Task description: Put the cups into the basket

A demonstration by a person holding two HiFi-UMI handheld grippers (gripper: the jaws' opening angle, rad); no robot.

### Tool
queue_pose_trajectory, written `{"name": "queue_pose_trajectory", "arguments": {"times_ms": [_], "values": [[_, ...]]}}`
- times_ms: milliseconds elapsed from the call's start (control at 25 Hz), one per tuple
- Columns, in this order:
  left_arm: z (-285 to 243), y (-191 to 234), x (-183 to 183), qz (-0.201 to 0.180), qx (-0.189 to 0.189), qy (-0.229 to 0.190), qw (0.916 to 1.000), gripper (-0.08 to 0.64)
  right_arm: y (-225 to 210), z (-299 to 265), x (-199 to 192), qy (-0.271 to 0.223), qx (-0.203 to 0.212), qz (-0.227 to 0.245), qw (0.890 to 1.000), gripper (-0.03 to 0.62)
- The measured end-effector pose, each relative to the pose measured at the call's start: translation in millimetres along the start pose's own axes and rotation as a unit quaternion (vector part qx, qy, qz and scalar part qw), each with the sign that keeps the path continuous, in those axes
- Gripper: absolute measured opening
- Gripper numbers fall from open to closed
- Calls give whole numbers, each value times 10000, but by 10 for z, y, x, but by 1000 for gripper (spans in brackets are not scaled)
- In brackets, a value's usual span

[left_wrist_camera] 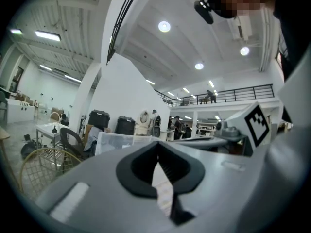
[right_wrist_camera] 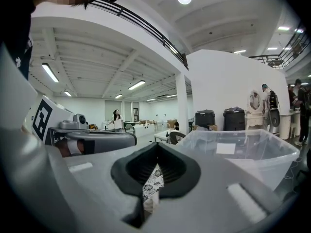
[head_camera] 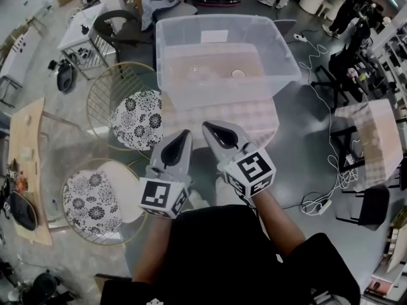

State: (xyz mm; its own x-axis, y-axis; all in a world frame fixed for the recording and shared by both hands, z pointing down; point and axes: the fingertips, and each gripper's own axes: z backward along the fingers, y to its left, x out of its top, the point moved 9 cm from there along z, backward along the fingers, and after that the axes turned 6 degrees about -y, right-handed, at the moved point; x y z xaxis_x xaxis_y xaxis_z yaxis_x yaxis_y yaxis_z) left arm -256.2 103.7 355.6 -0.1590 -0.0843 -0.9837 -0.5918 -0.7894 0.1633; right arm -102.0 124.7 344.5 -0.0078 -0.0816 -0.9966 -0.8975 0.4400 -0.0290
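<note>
Two closed hand-held grippers, left (head_camera: 186,134) beside right (head_camera: 207,127), point forward.

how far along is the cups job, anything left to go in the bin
Done: two pale round shapes, possibly cups, lie inside the clear bin; too hazy to be sure. In hand: nothing; the left gripper and right gripper are shut and empty, short of the bin. Left: no cup shows on the checked table, so probably little.
</note>
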Motion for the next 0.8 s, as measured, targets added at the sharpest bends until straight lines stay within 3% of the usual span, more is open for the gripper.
{"name": "queue_pose_trajectory", "arguments": {"times_ms": [800], "values": [[-225, -418, 26, -80, -15, 29, 10000, 6, -263, 368, 107, -191, -27, -32, 9998, 2]]}}
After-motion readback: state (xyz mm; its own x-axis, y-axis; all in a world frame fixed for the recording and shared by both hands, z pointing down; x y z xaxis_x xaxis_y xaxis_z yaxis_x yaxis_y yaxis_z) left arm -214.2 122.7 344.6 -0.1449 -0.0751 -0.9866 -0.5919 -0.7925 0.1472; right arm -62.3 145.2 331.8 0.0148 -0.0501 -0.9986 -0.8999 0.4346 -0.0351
